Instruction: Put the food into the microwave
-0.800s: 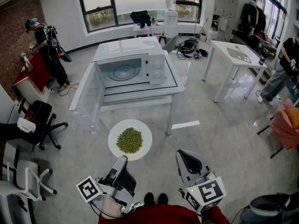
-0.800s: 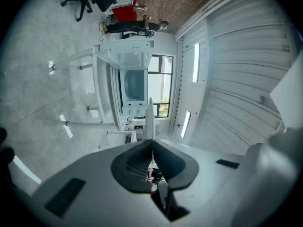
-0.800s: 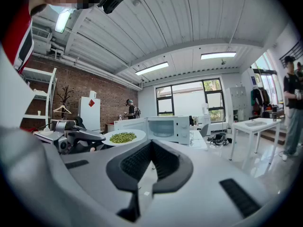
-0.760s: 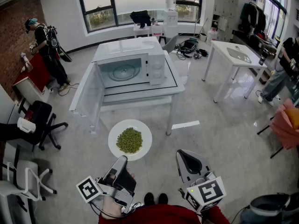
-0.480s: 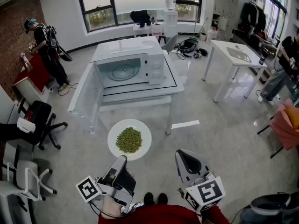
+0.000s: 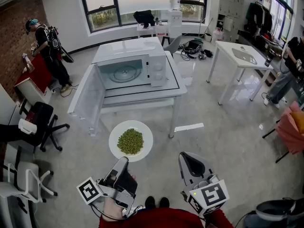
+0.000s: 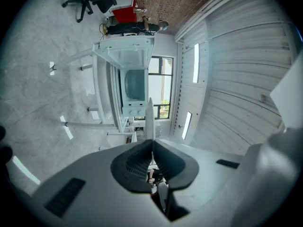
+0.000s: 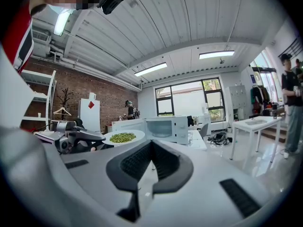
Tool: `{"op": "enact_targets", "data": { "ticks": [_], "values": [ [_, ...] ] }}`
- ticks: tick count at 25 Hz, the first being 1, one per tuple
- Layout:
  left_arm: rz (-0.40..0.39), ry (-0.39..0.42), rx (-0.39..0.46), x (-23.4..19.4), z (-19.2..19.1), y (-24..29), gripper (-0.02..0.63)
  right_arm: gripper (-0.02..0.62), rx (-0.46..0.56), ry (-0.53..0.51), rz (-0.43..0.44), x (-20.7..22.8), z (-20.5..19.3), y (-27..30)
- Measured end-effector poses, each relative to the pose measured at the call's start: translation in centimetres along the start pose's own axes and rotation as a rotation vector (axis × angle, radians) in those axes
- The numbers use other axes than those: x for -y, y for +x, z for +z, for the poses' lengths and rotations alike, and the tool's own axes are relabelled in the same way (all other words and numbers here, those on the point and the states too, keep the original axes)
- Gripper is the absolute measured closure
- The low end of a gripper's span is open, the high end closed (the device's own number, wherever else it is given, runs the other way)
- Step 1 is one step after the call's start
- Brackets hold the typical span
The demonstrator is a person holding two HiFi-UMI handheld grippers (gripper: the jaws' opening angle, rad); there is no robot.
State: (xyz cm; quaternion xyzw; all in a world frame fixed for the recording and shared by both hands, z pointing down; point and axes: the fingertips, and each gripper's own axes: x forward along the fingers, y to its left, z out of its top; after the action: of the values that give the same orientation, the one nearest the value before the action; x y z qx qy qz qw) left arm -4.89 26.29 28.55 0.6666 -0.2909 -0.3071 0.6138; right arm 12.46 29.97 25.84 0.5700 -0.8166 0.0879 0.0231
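A white plate [image 6: 143,136] heaped with green peas [image 6: 130,141] hangs level over the floor, in front of the microwave's table. My left gripper [image 6: 124,161] is shut on the plate's near rim. In the left gripper view the plate [image 7: 149,119] shows edge-on as a thin white line between the closed jaws. The white microwave [image 6: 130,70] stands on a glass-topped table [image 6: 173,87]. Its door [image 6: 88,101] is swung wide open to the left and the turntable is bare. My right gripper [image 6: 188,157] is shut with nothing in it, to the right of the plate.
Office chairs [image 6: 40,120] stand at the left. A person [image 6: 45,42] is by the brick wall. A second white table [image 6: 240,56] and another person [image 6: 294,56] are at the right. A dark bin [image 6: 278,213] sits at the lower right.
The plate and left gripper have edged very slightly to the left in the head view. The right gripper has kept still.
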Motion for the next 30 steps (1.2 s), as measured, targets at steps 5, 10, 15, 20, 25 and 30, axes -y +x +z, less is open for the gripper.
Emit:
{"op": "enact_targets", "data": {
  "ticks": [5, 10, 15, 20, 25, 30],
  "values": [
    [0.000, 0.012, 0.017, 0.2, -0.3, 0.9, 0.586, 0.581, 0.003, -0.015, 0.006, 1.2, 0.3, -0.3],
    [-0.012, 0.027, 0.040, 0.5, -0.5, 2.1, 0.586, 0.581, 0.020, -0.032, 0.020, 2.3, 0.8, -0.5],
    [-0.017, 0.043, 0.058, 0.6, 0.1, 3.2, 0.586, 0.581, 0.023, -0.026, 0.022, 3.2, 0.9, 0.1],
    [-0.033, 0.055, 0.064, 0.7, 1.6, 5.4, 0.586, 0.581, 0.023, -0.029, 0.036, 3.7, 1.2, 2.1],
    [-0.036, 0.039, 0.076, -0.2, 4.1, 8.2, 0.586, 0.581, 0.008, -0.031, 0.051, 4.2, 1.4, 5.9],
    [-0.053, 0.027, 0.083, -1.1, 8.0, 12.1, 0.586, 0.581, 0.010, -0.039, 0.050, 5.6, 2.4, 11.3]
  ]
}}
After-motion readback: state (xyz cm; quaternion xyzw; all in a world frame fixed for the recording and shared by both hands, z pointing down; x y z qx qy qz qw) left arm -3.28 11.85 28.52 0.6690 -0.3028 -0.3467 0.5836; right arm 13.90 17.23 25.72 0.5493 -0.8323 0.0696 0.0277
